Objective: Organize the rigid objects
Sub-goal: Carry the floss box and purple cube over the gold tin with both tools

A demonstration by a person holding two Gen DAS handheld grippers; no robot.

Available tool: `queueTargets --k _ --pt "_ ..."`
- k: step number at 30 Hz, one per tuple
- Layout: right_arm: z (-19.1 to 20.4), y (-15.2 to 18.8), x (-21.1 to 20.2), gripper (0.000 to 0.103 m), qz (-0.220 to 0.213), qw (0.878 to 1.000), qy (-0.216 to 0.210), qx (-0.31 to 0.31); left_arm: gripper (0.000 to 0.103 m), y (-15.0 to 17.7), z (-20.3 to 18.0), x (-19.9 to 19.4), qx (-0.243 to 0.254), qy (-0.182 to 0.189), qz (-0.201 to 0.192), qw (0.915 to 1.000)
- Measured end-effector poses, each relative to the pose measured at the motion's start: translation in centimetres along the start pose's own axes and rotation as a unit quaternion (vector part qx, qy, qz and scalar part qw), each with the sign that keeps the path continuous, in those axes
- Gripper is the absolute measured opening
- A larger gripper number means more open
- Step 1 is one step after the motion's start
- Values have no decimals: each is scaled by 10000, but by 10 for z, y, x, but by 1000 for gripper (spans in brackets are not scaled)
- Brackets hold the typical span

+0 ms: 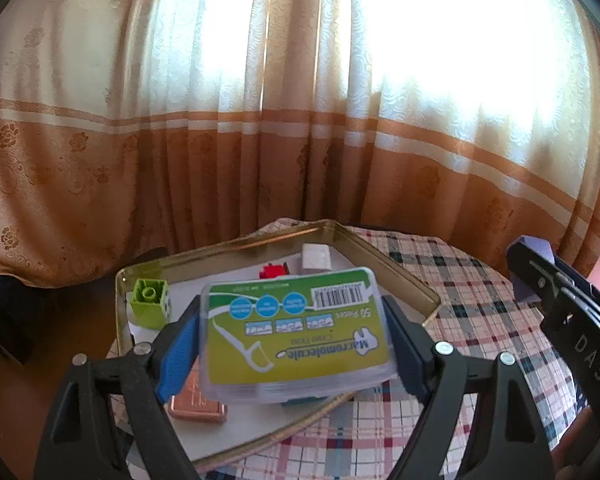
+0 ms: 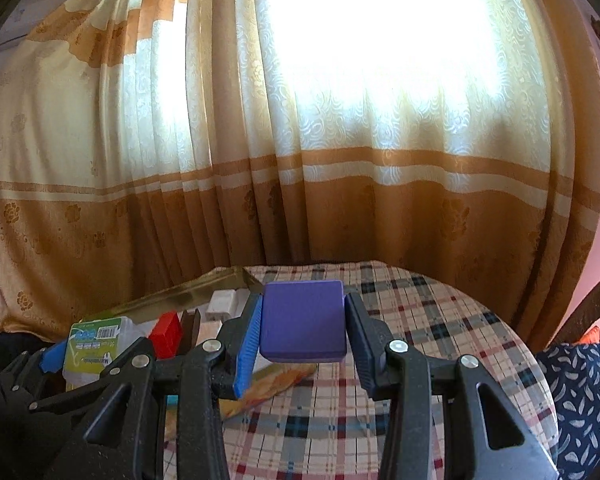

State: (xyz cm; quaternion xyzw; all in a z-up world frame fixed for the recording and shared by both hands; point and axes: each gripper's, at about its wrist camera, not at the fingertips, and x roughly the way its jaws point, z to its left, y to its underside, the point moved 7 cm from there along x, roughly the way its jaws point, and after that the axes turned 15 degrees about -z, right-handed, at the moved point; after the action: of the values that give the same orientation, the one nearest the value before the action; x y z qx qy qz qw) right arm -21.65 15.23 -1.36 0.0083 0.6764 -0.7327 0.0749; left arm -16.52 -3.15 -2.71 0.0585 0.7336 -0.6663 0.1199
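My left gripper (image 1: 294, 344) is shut on a clear floss-pick box with a green label (image 1: 296, 332) and holds it above the gold metal tray (image 1: 400, 272). The box also shows at the left of the right wrist view (image 2: 96, 348). My right gripper (image 2: 304, 328) is shut on a purple block (image 2: 302, 320), held above the table near the tray's right edge. In the tray lie a green block (image 1: 150, 302), a red block (image 1: 272, 270), a white block (image 1: 316, 258) and a copper-coloured bar (image 1: 196, 404).
The round table has a plaid cloth (image 2: 440, 352). Orange and cream curtains (image 1: 260, 160) hang close behind it. A dark patterned cushion (image 2: 584, 392) sits off the table's right side. The right gripper's body (image 1: 572, 320) shows at the right of the left wrist view.
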Motion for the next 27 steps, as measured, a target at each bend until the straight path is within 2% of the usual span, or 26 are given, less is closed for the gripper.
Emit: queueTargets --k 21,27 --pt "21 -17 50 44 -102 9998 -122 -94 84 -26 16 35 60 -276 17 9996" --pt "27 -25 66 44 -121 9998 -145 -111 84 -28 25 49 -4 -391 254 9989"
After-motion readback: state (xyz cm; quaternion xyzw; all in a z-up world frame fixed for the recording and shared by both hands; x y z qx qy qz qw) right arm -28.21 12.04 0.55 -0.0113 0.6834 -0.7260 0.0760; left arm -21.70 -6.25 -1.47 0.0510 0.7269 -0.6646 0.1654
